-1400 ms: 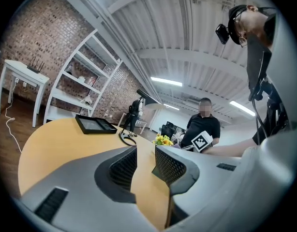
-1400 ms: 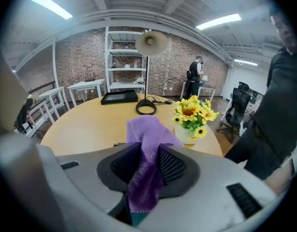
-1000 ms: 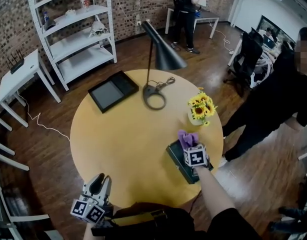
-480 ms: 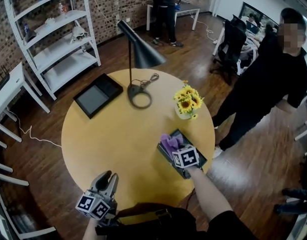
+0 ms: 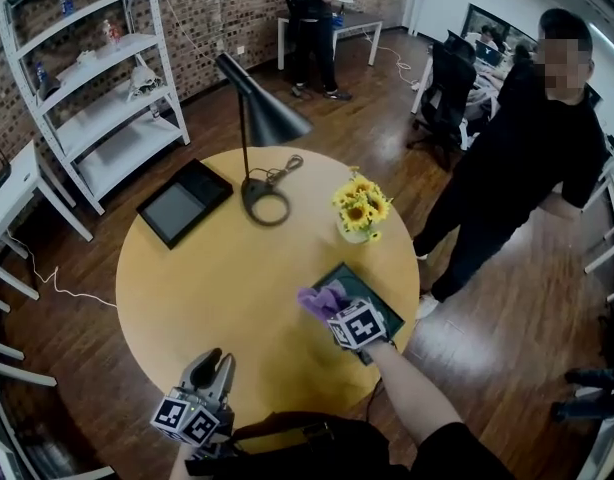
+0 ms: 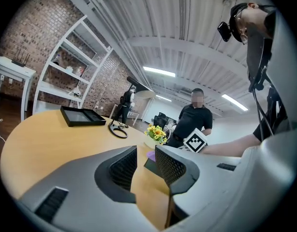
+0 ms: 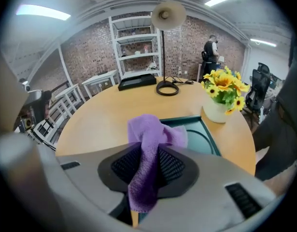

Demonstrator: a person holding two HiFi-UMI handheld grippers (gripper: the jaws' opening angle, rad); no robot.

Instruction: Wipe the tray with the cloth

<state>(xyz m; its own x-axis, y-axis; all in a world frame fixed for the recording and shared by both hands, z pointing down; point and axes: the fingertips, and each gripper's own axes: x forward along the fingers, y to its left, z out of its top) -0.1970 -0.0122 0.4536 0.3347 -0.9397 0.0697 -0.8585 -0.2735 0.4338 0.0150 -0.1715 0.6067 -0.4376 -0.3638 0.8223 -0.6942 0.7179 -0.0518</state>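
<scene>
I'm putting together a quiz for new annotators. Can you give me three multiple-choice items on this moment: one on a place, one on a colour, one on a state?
1. Where is the green tray?
A. on the white shelf
B. on the round table, beside the sunflowers
C. on the floor

2. What colour is the cloth?
A. purple
B. white
C. yellow

3. How do the right gripper jaws stand?
A. wide open, empty
B. closed on a lamp cord
C. closed on the cloth

Answers:
1. B: the head view shows it on the tabletop near the flowers.
2. A: it is purple in the head and right gripper views.
3. C: the cloth is pinched between the pads.
</scene>
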